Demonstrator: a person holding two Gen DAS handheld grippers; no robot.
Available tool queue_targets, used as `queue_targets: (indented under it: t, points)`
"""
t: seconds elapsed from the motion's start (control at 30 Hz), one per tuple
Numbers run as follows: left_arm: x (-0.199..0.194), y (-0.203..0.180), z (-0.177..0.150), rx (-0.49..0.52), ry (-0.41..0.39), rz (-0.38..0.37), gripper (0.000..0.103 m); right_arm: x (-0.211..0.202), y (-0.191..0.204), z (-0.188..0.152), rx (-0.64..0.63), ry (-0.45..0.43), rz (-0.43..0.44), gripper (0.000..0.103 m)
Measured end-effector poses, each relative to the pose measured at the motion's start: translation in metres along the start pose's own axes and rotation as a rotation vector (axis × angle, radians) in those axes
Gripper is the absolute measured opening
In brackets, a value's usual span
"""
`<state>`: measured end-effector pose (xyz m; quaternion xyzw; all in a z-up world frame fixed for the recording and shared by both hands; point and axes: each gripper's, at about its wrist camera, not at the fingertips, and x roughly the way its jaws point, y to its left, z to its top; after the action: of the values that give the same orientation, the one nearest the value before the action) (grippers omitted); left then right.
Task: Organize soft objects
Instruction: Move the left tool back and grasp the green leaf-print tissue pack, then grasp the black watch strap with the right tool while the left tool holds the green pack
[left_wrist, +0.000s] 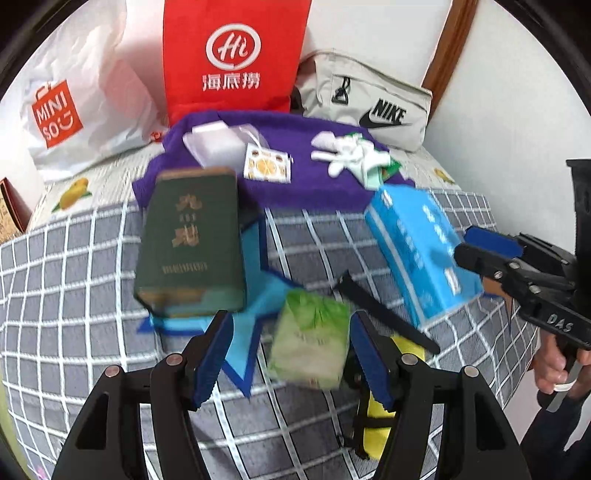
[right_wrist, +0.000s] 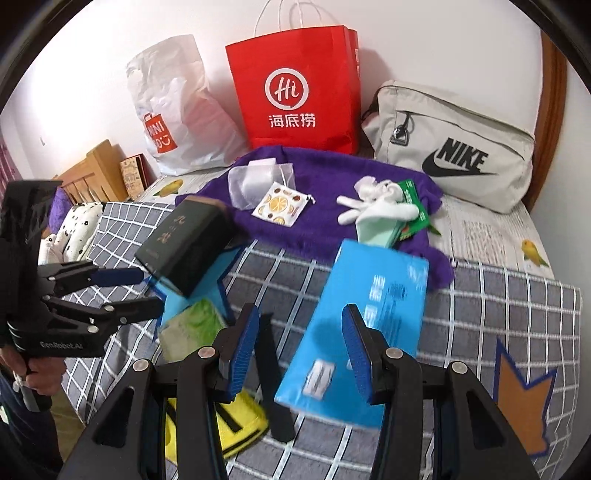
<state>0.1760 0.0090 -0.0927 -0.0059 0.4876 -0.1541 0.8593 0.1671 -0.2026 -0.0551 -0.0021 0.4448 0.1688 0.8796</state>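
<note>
My left gripper hangs open over the checked bedspread, with a green tissue pack lying below the gap between its pads and touching neither. In the right wrist view the left gripper comes in from the left. My right gripper is open above a blue tissue pack, which lies flat on the bed. It enters the left wrist view from the right as the right gripper, beside the blue pack. A dark green box rests on a blue star-shaped cloth.
A purple towel at the back carries white gloves, a lemon-print pouch and a clear bag. Behind stand a red paper bag, a white Miniso bag and a grey Nike bag. A yellow strapped item lies near.
</note>
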Motion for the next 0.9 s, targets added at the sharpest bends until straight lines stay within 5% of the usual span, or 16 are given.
queue_targets:
  t: [0.63,0.73,0.9]
  points:
    - [0.064,-0.022,-0.021,0.109,0.056,0.032,0.067,0.0,-0.011,-0.049,0.013,0.047,-0.034,0.047]
    - [0.061,-0.02,-0.019,0.101,0.045,0.031,0.052,-0.005,-0.007,-0.053,-0.009,0.047,-0.033,0.048]
    - [0.048,-0.012,-0.02,0.081,0.016,0.032,0.051,-0.015,0.003,-0.061,-0.044,0.051,-0.011,0.047]
